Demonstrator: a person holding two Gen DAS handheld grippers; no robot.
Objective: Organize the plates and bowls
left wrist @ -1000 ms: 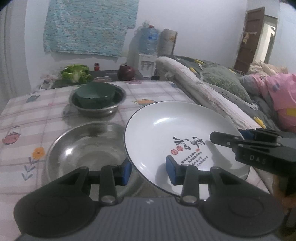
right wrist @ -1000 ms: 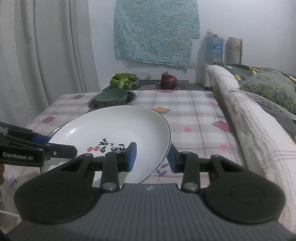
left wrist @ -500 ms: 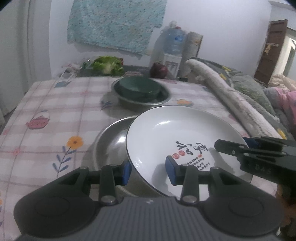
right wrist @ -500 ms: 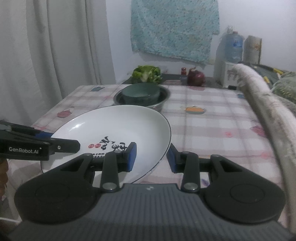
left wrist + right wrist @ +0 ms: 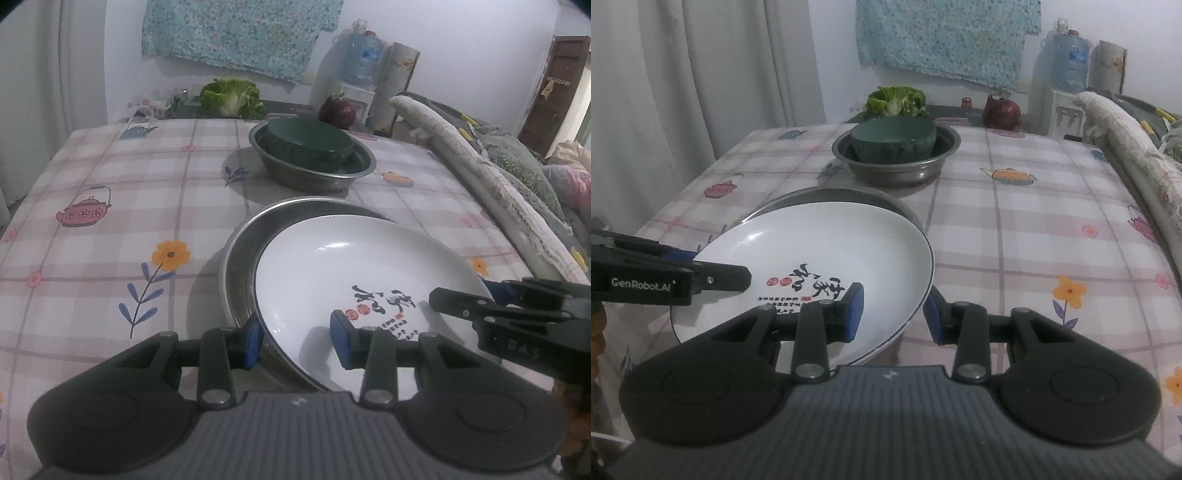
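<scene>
White plate [image 5: 354,280], printed; held at both rims

Left gripper [image 5: 297,341] and right gripper [image 5: 892,310] each clamped on plate rim; plate tilted over near steel basin [image 5: 243,240]; green bowl [image 5: 308,142] in far basin [image 5: 354,170]; checked tablecloth [image 5: 110,206].

Each camera sits just behind its own gripper and looks forward and downward along the fingers, close over the table [image 5: 110,206]. The left wrist view faces across the table from the near left, with the right gripper [image 5: 491,295] entering at its right edge. The right wrist view looks from the near right, with the left gripper [image 5: 690,266] entering at its left edge. Both share the white plate [image 5: 351,266] [image 5: 827,243], the far steel basin [image 5: 314,173] [image 5: 897,170] and the back wall.
</scene>
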